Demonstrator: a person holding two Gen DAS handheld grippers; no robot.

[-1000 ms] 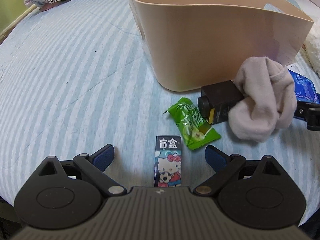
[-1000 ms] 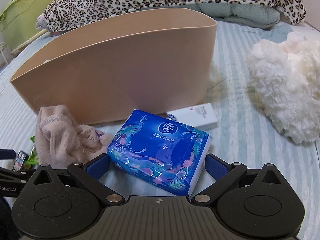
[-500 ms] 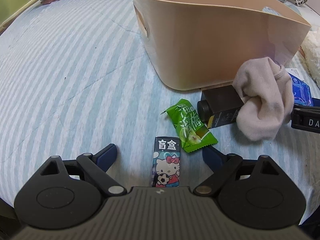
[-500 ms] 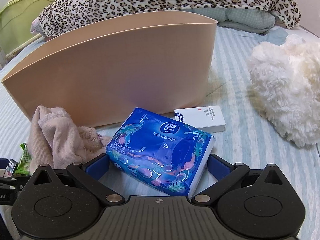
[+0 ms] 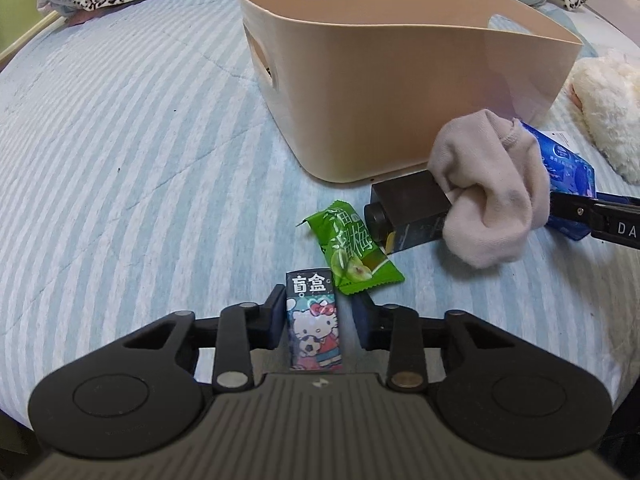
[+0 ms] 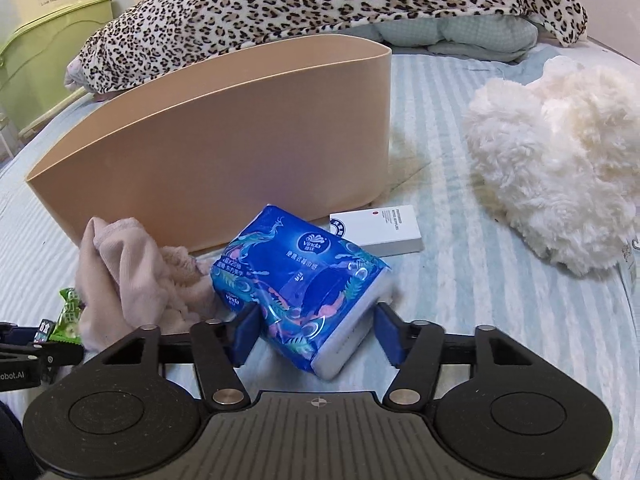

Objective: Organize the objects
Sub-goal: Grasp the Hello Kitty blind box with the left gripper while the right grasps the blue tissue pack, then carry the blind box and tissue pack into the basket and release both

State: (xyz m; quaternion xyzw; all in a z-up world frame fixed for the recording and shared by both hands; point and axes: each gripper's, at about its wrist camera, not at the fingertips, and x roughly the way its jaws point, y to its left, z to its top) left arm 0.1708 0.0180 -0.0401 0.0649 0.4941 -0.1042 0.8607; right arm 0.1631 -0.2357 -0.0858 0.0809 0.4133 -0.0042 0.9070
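Observation:
My left gripper (image 5: pixel 318 316) has closed around a small Hello Kitty card pack (image 5: pixel 314 320) lying on the striped bed; the left pad touches it, a thin gap shows on the right. A green snack packet (image 5: pixel 352 256), a dark box (image 5: pixel 412 212) and a beige sock (image 5: pixel 492 192) lie just beyond. My right gripper (image 6: pixel 316 332) is closed on a blue Vinda tissue pack (image 6: pixel 304 280), tilted on the bed. The beige basket (image 5: pixel 380 92) stands behind; in the right wrist view the basket (image 6: pixel 224 152) is right behind the tissue pack.
A white card box (image 6: pixel 380 230) lies behind the tissue pack. A fluffy white plush (image 6: pixel 560 160) lies to the right. A leopard-print blanket (image 6: pixel 320 0) is heaped at the back. A green bin (image 6: pixel 48 60) stands off the bed at left.
Both grippers' jaws have closed in from wide open, the left around the card pack, the right onto the tissue pack. The tissue pack has tilted.

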